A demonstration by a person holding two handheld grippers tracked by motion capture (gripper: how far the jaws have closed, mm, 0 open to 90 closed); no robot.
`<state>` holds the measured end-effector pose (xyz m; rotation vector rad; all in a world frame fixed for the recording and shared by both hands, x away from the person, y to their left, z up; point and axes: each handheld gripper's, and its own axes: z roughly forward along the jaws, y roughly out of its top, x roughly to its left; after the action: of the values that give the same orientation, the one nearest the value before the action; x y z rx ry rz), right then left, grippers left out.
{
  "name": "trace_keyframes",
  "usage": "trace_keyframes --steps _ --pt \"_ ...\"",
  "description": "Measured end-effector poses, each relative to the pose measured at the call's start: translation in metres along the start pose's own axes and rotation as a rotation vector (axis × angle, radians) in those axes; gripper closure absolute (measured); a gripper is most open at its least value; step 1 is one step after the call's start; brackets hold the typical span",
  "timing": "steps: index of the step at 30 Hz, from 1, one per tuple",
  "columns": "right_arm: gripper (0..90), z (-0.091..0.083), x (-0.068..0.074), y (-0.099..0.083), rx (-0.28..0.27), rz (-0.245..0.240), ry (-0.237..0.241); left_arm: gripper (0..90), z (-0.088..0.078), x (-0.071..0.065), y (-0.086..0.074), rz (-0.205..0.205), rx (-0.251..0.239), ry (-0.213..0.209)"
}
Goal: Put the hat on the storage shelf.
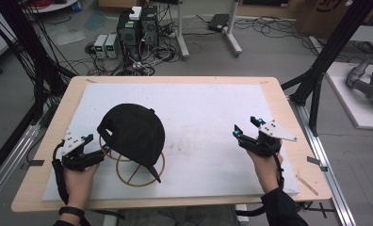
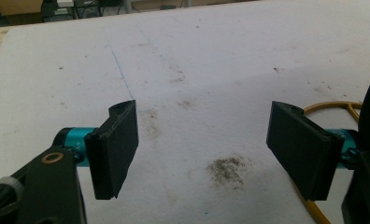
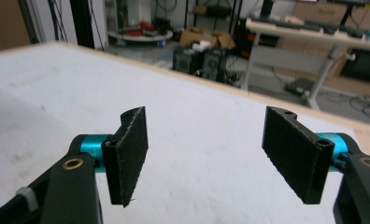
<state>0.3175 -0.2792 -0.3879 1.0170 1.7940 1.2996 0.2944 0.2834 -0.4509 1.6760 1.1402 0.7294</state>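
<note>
Black fabric cap (image 1: 133, 132) domed over round wooden wire-like stand (image 1: 138, 172) on white foam mat (image 1: 208, 108), both tools' flat pads wide, empty.

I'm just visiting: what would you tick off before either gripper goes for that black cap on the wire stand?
1. Left gripper open, nothing between its jaws: ok.
2. Right gripper open and empty: ok.
3. Black cap resting on the wire stand: ok, brim pointing toward the person.
4. Left gripper close to the stand: ok, one jaw sits beside its ring.
5. Bare white mat between the right gripper and the cap: ok.
6. Whether the cap sits steady on the stand: cannot tell.
</note>
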Motion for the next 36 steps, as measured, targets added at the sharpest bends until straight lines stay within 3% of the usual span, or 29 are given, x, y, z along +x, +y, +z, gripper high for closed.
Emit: trace_keyframes --steps 10,14,21,26,36 --pt "28.4 0.007 -0.039 -0.041 0.136 0.165 -0.003 25.3 0.001 -0.001 0.0 0.019 0.01 -0.005" --pt "28.4 0.009 -0.049 -0.052 0.186 0.203 -0.015 25.3 0.002 -0.003 0.001 0.029 0.016 -0.008" --pt "28.3 0.018 -0.057 -0.066 0.285 0.212 -0.01 25.4 0.005 -0.007 0.001 0.069 0.047 -0.007" --pt "28.3 0.019 -0.054 -0.066 0.292 0.171 -0.005 25.6 0.006 -0.007 0.002 0.073 0.058 -0.004" --pt "28.3 0.021 -0.052 -0.066 0.312 0.158 0.001 25.5 0.006 -0.008 0.002 0.083 0.061 -0.005"
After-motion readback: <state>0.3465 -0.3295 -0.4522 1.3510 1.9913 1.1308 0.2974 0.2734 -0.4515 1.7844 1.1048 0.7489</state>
